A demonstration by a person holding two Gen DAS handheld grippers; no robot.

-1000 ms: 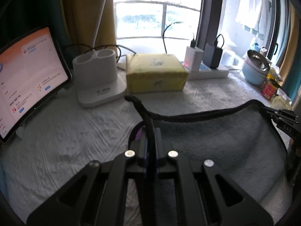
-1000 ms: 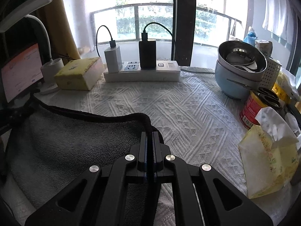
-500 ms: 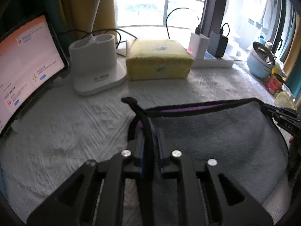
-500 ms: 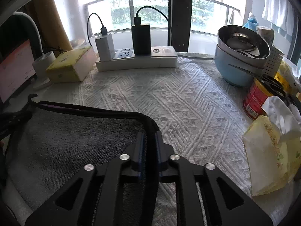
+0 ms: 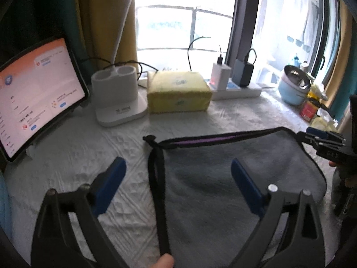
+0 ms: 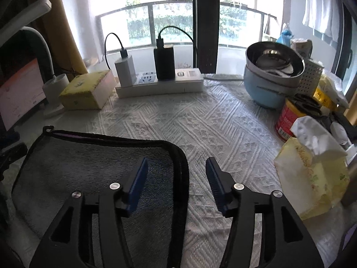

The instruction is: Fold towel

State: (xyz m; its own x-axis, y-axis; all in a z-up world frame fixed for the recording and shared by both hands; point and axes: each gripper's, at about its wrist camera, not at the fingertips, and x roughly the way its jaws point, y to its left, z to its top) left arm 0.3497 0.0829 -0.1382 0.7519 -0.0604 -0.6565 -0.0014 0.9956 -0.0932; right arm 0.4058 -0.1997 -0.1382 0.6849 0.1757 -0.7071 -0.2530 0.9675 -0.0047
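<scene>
Both grippers have sprung apart since a second ago: the left gripper (image 5: 176, 178) and right gripper (image 6: 176, 176) now gape wide, gripping nothing. Beneath them, the grey, black-edged terry towel (image 5: 234, 178) lies folded flat on the white embossed surface (image 6: 223, 129), with the yellow tissue pack (image 5: 178, 91) beyond.

Backlit window glare, fisheye-warped edges

There is bare white tablecloth (image 6: 223, 138) between the towel (image 6: 89, 174) and the things at the back; a yellow box (image 5: 178, 93), a white stand (image 5: 118, 98) and a power strip (image 6: 160, 84) block the back; a tablet (image 5: 33, 102) blocks the left; a tissue bag (image 6: 312, 178), red can (image 6: 287, 120) and blue bowl (image 6: 265, 89) crowd the right.
</scene>
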